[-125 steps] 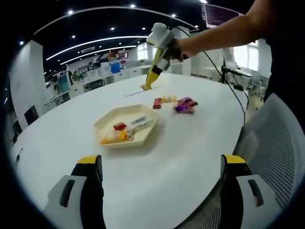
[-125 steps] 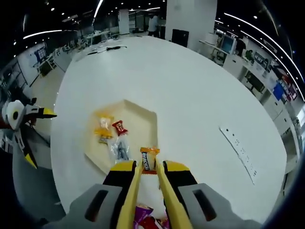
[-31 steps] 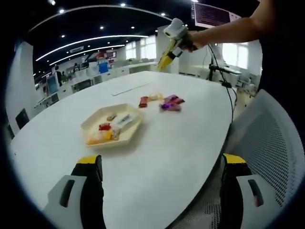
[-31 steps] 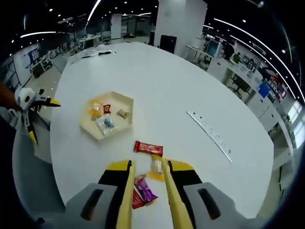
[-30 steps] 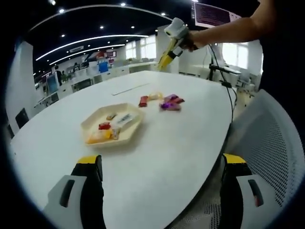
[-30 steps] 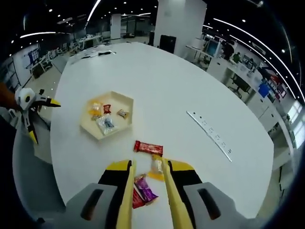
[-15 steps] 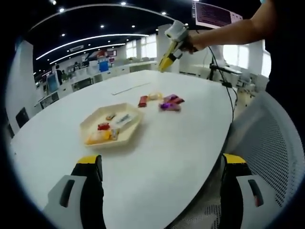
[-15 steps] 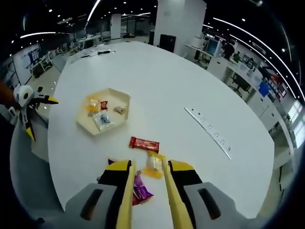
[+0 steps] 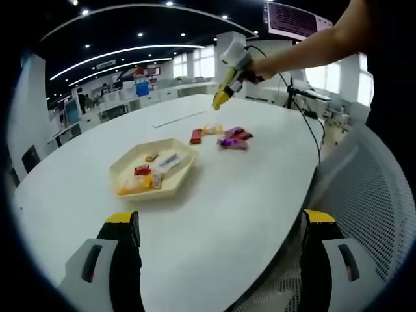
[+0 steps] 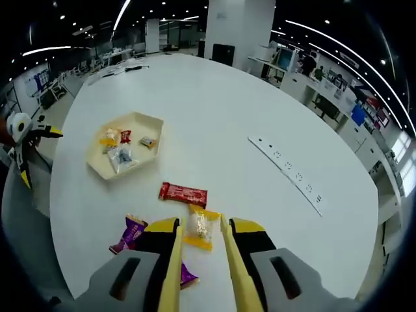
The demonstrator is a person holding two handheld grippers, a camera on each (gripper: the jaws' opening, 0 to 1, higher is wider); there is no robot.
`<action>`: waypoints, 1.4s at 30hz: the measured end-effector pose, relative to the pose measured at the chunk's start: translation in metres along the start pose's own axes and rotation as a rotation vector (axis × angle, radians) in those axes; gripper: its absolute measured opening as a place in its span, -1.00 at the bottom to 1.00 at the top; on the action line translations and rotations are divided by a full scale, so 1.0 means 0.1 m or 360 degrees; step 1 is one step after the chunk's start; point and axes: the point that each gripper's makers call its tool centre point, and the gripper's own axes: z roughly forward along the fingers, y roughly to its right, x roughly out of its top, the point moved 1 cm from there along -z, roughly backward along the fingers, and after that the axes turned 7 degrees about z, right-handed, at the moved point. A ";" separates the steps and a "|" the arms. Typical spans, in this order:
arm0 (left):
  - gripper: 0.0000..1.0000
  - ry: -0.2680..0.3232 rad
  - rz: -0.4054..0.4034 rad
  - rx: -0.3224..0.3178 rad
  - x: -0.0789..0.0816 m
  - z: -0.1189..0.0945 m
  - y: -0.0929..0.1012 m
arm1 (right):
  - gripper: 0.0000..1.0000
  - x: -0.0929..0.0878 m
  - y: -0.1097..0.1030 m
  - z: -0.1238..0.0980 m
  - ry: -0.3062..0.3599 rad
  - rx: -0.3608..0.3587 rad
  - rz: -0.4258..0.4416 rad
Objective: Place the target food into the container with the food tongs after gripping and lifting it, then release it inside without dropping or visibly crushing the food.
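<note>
A cream hexagonal tray [image 9: 186,170] holds several wrapped snacks. Beyond it on the white table lie a red bar [image 9: 195,136], a yellow packet [image 9: 211,130] and purple packets [image 9: 233,140]. My right gripper [image 9: 220,101], held by a hand, hovers above that loose group. In the right gripper view its jaws [image 10: 200,225] stand slightly apart over the yellow packet [image 10: 199,229], with nothing held. The red bar [image 10: 183,192] lies just ahead, a purple packet [image 10: 130,234] to the left, and the tray [image 10: 153,129] farther left. My left gripper [image 9: 221,221] stands wide open near the table edge.
A long white strip [image 10: 286,175] lies on the table to the right of the snacks. A grey mesh chair back [image 9: 383,195] stands by the table edge beside my left gripper. Office desks and screens fill the background.
My right gripper has come down and forward over the loose snacks, so the yellow packet now sits between its jaws. The snack it held earlier lies in the tray. My left gripper has barely moved.
</note>
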 end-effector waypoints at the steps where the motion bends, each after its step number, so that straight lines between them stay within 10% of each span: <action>1: 0.99 -0.0003 0.0002 -0.0001 -0.01 0.00 0.00 | -0.41 -0.01 0.01 0.03 0.0004 0.0015 0.0038; 26: 0.99 -0.0037 -0.0023 -0.0012 -0.04 0.02 -0.01 | -0.39 -0.37 -0.03 0.67 -0.0140 -0.0022 0.0176; 42: 0.99 -0.0013 -0.0023 -0.0008 -0.01 0.01 -0.01 | -0.52 -0.15 -0.02 0.50 -0.0113 -0.0047 0.0234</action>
